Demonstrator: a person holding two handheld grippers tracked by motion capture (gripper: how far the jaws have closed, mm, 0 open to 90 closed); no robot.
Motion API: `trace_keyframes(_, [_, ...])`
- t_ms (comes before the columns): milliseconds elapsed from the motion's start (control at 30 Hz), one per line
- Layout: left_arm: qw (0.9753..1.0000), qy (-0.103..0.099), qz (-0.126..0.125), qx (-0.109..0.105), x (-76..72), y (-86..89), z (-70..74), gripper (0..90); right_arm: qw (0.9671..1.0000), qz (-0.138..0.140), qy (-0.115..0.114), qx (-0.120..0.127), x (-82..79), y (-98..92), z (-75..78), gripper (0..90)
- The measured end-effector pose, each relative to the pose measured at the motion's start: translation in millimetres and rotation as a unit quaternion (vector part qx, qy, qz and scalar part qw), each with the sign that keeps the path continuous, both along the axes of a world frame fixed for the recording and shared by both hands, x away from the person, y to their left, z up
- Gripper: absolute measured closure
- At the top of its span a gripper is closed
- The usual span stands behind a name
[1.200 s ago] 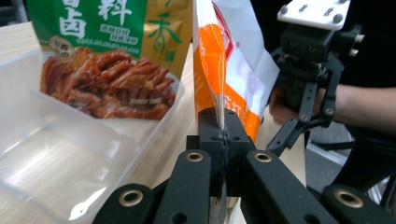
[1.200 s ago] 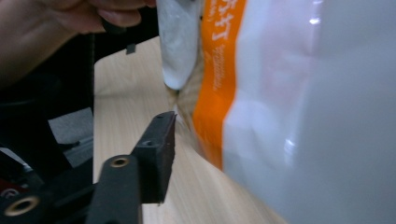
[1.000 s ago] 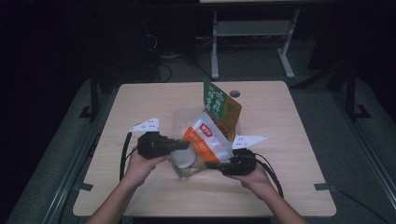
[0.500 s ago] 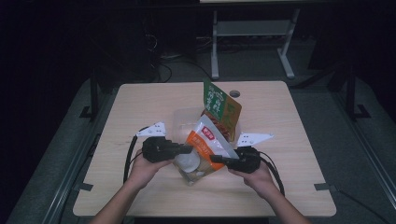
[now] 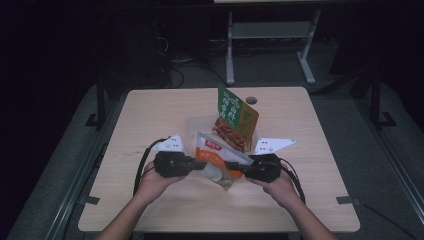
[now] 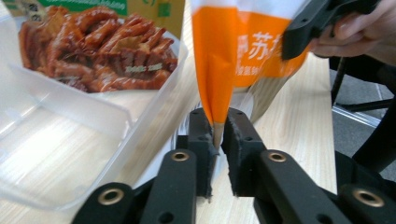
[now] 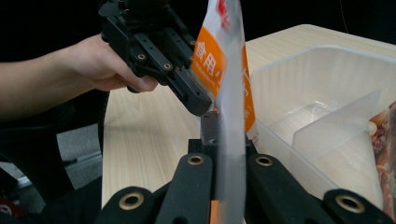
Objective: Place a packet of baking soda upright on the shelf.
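Between the two sets of jaws, the orange-and-white pouch [image 5: 218, 162] hangs stretched, pinched at opposite edges: the left gripper [image 6: 218, 140] is clamped on a folded orange edge, and the right gripper [image 7: 223, 140] is closed on the pouch's clear edge. Over the last second both hands have drawn back toward the person and a little lower, and the pouch has come with them, so it now sits nearer the front of the table [image 5: 150, 110] and flatter between the jaws than before. That suggests the pair are pulling it taut, probably to tear or open it, though no split shows yet. Just beyond the jaws lies the clear plastic container [image 6: 70, 140], and leaning in it stands the green snack bag [image 5: 235, 120] with its printed food picture, apparently untouched by either gripper.
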State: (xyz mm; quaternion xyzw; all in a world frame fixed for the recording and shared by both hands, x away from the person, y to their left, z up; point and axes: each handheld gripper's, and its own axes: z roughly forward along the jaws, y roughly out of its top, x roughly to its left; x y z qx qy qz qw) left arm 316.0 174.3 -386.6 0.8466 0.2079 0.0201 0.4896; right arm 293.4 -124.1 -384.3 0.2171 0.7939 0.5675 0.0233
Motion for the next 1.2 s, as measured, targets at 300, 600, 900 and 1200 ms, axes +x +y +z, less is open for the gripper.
trace_keyframes(300, [0.9994,-0.012,0.029,0.013,-2.0,16.1,4.1,53.0,0.9999,0.004,-0.007,-0.007,-0.5,-1.4,5.5,90.0])
trace_keyframes(600, [0.9975,-0.007,0.051,0.049,-16.8,39.5,-12.9,36.3,0.9999,-0.009,-0.006,-0.008,0.5,2.1,18.6,90.0])
trace_keyframes(900, [0.9927,0.001,0.074,0.095,-25.4,59.4,-36.0,29.0,0.999,-0.042,-0.01,0.002,11.2,12.8,40.9,90.0])
trace_keyframes(1200, [0.9924,-0.006,0.077,0.096,-22.9,59.5,-40.7,25.9,0.9955,-0.093,-0.017,0.012,32.5,28.2,60.6,90.0])
